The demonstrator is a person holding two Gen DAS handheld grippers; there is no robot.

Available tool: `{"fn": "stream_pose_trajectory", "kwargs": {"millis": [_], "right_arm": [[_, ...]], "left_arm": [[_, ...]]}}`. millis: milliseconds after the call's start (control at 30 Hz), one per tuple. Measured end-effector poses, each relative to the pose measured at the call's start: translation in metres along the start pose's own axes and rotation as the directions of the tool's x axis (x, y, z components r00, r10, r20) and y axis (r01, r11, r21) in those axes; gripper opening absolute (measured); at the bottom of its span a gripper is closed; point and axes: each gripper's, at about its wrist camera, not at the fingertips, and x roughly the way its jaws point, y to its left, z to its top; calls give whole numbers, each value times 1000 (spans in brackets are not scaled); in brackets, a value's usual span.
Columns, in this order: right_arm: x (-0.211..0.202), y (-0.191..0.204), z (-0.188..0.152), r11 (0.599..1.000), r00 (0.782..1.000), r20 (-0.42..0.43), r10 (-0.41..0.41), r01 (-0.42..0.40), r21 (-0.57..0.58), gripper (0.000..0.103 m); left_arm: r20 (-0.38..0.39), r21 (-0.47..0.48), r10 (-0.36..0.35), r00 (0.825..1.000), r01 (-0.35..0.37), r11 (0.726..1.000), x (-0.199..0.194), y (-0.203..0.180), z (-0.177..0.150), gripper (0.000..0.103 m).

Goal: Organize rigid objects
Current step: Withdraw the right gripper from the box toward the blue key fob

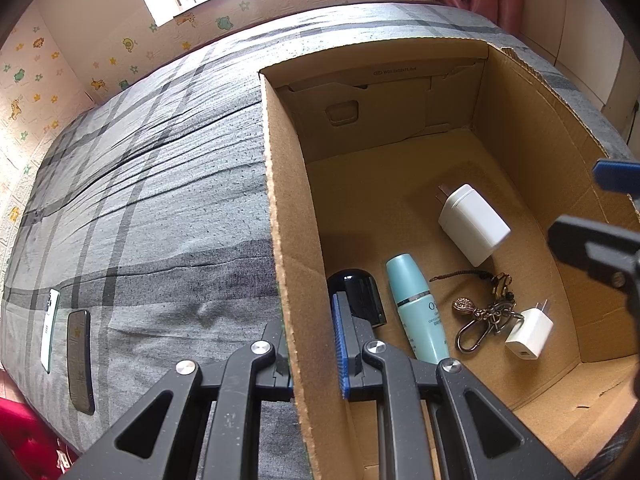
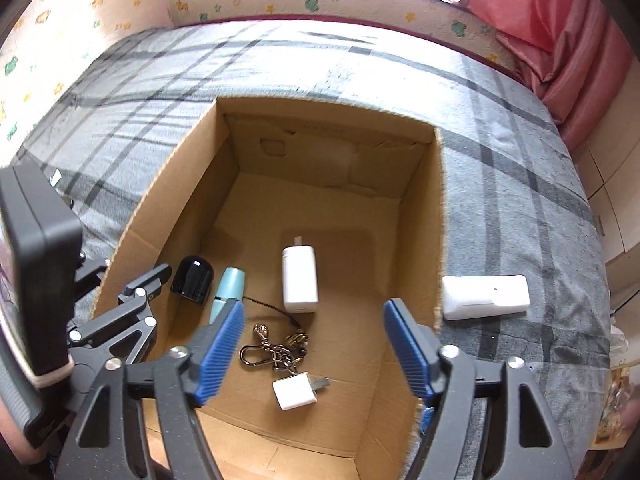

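The left claw [image 1: 316, 344] is clamped shut on the left wall of the cardboard box [image 1: 288, 216], 1 blue pad inside and the other finger outside. The right claw [image 2: 314, 344] hangs over the box with its jaws wide apart and nothing between them.

Nearest on the box floor lies a small white charger cube [image 2: 295, 391], prongs pointing right, touching a bunch of metal keychains [image 2: 276, 346] just beyond it. Left of those, a teal bottle [image 1: 418, 304] lies on its side, with a glossy black cap-shaped object [image 2: 192, 279] beside it against the left wall. Farther in sits a larger white charger [image 2: 300, 278], prongs toward the far wall.

Outside, on the grey plaid bed [image 2: 516, 184], a white rectangular device [image 2: 486, 297] rests just beside the box's right wall. To the left of the box, well apart, 2 phones [image 1: 80, 360] lie side by side near the bed's edge.
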Motion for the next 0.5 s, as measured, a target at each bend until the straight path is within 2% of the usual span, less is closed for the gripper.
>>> {"fn": "stream_pose_trajectory", "kwargs": {"millis": [233,500], "right_arm": [[-31,-24,-1,999,997,71,9,-12,34,99],[-56,-71,-11,994,992,124,-31,18,107,102]], "left_arm": [[1,-4,-3,1000,3,1000,0,1,0,16],[2,-3,0,1000,0,1000,0,2,1,16]]}}
